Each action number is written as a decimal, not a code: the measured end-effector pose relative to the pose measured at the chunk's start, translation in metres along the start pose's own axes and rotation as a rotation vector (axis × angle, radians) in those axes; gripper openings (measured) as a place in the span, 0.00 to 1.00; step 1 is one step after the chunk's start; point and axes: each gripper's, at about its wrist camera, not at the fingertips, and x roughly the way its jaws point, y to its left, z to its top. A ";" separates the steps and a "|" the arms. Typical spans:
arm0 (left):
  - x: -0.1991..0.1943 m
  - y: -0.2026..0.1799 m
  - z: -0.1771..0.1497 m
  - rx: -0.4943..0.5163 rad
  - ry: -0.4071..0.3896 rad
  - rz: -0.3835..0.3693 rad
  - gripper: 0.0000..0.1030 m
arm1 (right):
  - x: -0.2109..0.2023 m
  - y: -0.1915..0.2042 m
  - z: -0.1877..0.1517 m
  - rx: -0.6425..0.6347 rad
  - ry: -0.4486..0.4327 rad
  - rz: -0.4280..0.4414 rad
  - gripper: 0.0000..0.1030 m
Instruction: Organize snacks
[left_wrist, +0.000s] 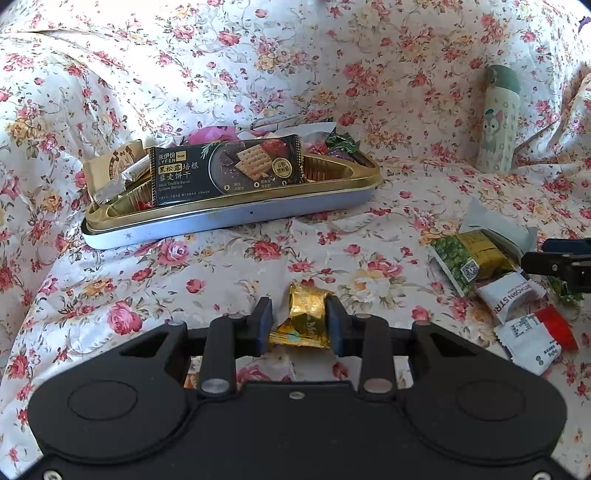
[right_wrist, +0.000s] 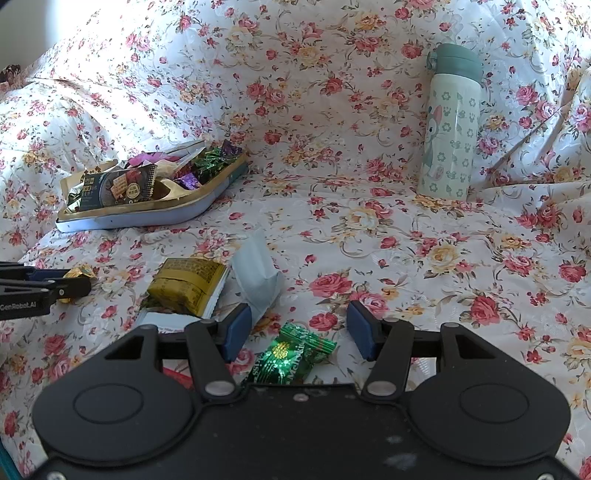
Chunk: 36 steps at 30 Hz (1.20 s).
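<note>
My left gripper (left_wrist: 298, 316) is shut on a gold-wrapped candy (left_wrist: 304, 320) just above the floral cloth; it also shows in the right wrist view (right_wrist: 75, 275). The tin tray (left_wrist: 236, 218) with a gold liner stands beyond it, holding a black biscuit pack (left_wrist: 227, 168) and other snacks. My right gripper (right_wrist: 297, 326) is open, its jaws wide on either side of a green foil candy (right_wrist: 290, 360) lying on the cloth. A yellow-green snack pack (right_wrist: 186, 286) and a grey packet (right_wrist: 256, 275) lie just left of it.
A pale green cartoon bottle (right_wrist: 448, 125) stands upright at the back right. White and red sachets (left_wrist: 532, 332) lie by the right gripper (left_wrist: 554, 262). The floral cloth (right_wrist: 406, 240) covers the seat and rises behind as a backrest.
</note>
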 end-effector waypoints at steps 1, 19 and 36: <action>-0.001 0.003 -0.001 -0.004 0.000 0.000 0.45 | 0.000 0.000 0.000 0.001 0.000 0.000 0.57; -0.004 0.047 -0.007 -0.056 0.060 0.049 0.88 | 0.000 -0.003 0.000 0.021 -0.004 0.015 0.57; -0.003 0.006 0.014 0.117 0.028 -0.069 0.65 | -0.001 -0.003 0.000 0.022 -0.005 0.015 0.57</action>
